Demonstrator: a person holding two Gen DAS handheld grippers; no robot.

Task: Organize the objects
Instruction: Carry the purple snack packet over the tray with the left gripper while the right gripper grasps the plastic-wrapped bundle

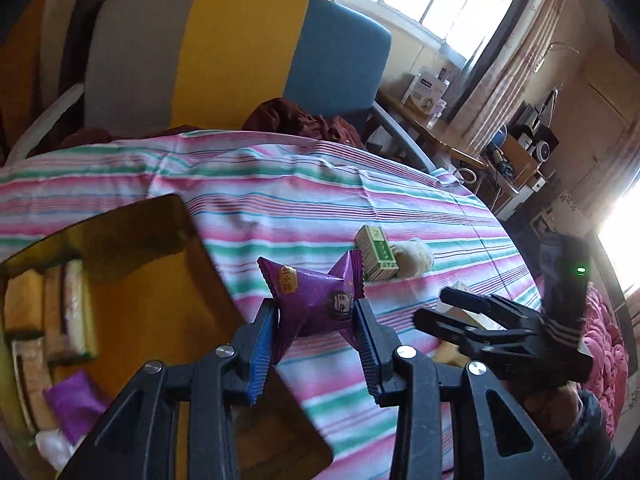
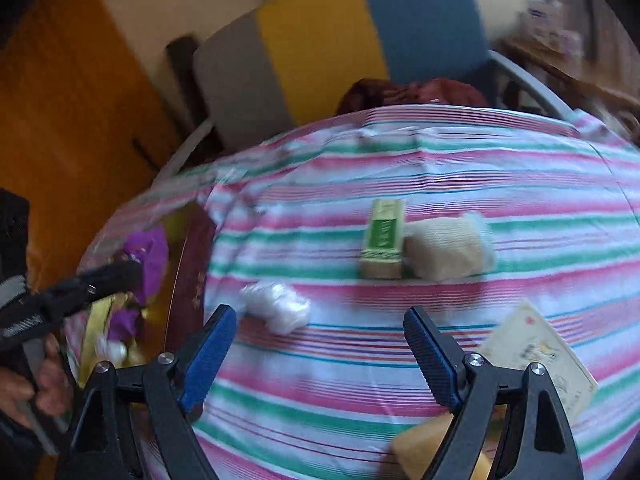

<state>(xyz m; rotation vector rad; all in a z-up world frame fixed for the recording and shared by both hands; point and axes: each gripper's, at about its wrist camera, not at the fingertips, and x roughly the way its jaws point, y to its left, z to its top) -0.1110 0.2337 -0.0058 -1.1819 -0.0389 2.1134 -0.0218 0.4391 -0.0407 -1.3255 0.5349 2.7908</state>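
The left gripper [image 1: 316, 330] holds a purple snack packet [image 1: 316, 300] in its jaws above the striped table [image 1: 400, 200], while the right gripper [image 2: 320, 354] has wide, seemingly empty jaws.

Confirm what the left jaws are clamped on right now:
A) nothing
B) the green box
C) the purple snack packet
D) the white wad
C: in the left wrist view the left gripper pinches the purple snack packet between its blue pads, lifted off the striped cloth, while the green box lies beyond on the cloth.
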